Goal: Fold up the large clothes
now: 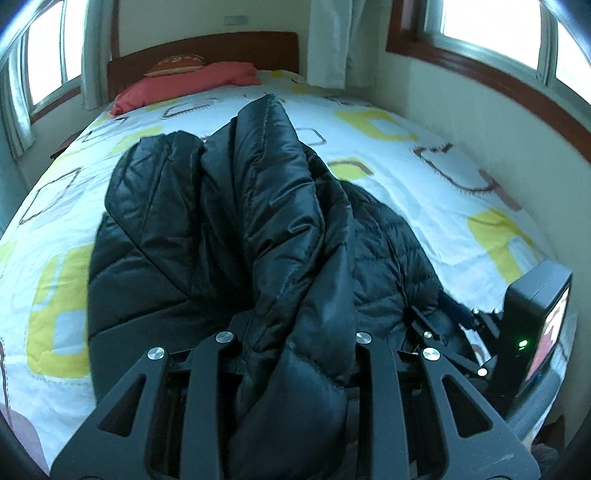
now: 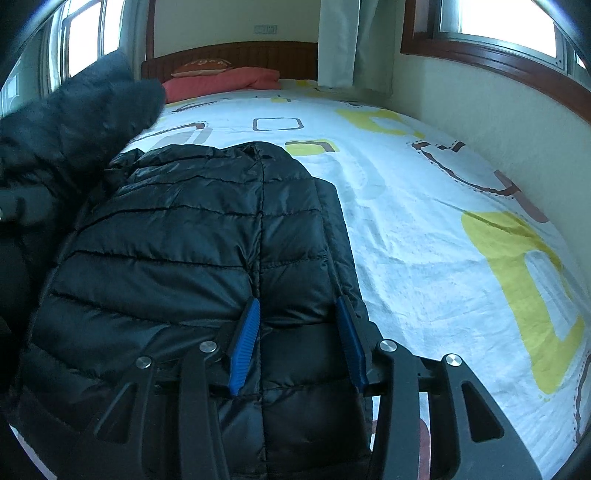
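Two grippers work on one black quilted jacket (image 2: 207, 236), which lies on a bed (image 2: 424, 229) with a white cover printed in yellow and brown squares. At far left in the right wrist view, a raised fold of the jacket stands blurred against a window (image 2: 81, 33). In the left wrist view the left gripper (image 1: 295, 354) holds a thick fold of the jacket (image 1: 236, 206) lifted between its fingers — the fingertips are buried in the cloth. Beyond it, a red pillow (image 1: 188, 83) rests against a wooden headboard (image 1: 207, 48). To the right, the right gripper (image 2: 301, 339) rests on the flat part of the jacket near its right edge, its blue pads (image 2: 245, 347) spread apart and clamping nothing. At far right in the left wrist view, the other gripper's body shows — a small lit screen (image 1: 546, 332) beside the jacket.
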{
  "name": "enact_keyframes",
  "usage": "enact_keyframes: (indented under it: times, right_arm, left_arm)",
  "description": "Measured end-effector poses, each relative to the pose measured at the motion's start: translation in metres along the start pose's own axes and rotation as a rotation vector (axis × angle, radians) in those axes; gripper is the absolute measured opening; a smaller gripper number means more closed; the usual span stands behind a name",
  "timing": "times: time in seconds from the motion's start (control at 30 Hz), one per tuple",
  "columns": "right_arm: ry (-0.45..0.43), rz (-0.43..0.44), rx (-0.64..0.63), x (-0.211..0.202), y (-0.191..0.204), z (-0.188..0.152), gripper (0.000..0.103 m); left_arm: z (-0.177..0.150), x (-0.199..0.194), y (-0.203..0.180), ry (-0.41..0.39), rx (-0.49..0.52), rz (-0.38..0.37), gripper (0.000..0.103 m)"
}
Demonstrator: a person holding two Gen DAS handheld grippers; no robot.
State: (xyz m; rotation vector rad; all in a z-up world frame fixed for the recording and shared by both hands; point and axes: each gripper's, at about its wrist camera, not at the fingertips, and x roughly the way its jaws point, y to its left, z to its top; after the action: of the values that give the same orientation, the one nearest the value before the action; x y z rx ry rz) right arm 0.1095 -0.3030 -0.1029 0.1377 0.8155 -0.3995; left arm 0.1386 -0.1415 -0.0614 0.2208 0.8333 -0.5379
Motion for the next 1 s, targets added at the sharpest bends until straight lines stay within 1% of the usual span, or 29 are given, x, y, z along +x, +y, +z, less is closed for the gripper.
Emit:
enact_keyframes:
  times: [0.13,0.33,0.77,0.87,1.0]
  right_arm:
    - [-0.002,-0.001,-0.001,-0.001,0.002,-0.002,0.044]
    - [-0.002,-0.002,-0.001,-0.001,0.002,-0.003,0.044]
    - [0.003,-0.002,0.005,-0.004,0.001,-0.004,0.044]
    - [0.007,0.002,0.007,-0.004,0.000,-0.003,0.044]
    - [0.014,0.010,0.015,-0.005,-0.004,-0.003,0.044]
  left_arm:
    - [-0.009,0.013,-0.009,0.007,0.040,0.008,0.025]
    - [-0.022,0.022,-0.018,-0.021,0.094,0.025,0.025]
    - [-0.029,0.024,-0.020,-0.042,0.122,0.037,0.025]
    - [-0.027,0.022,-0.023,-0.033,0.130,0.039,0.025]
    - [-0.023,0.015,-0.022,-0.036,0.117,0.029,0.027]
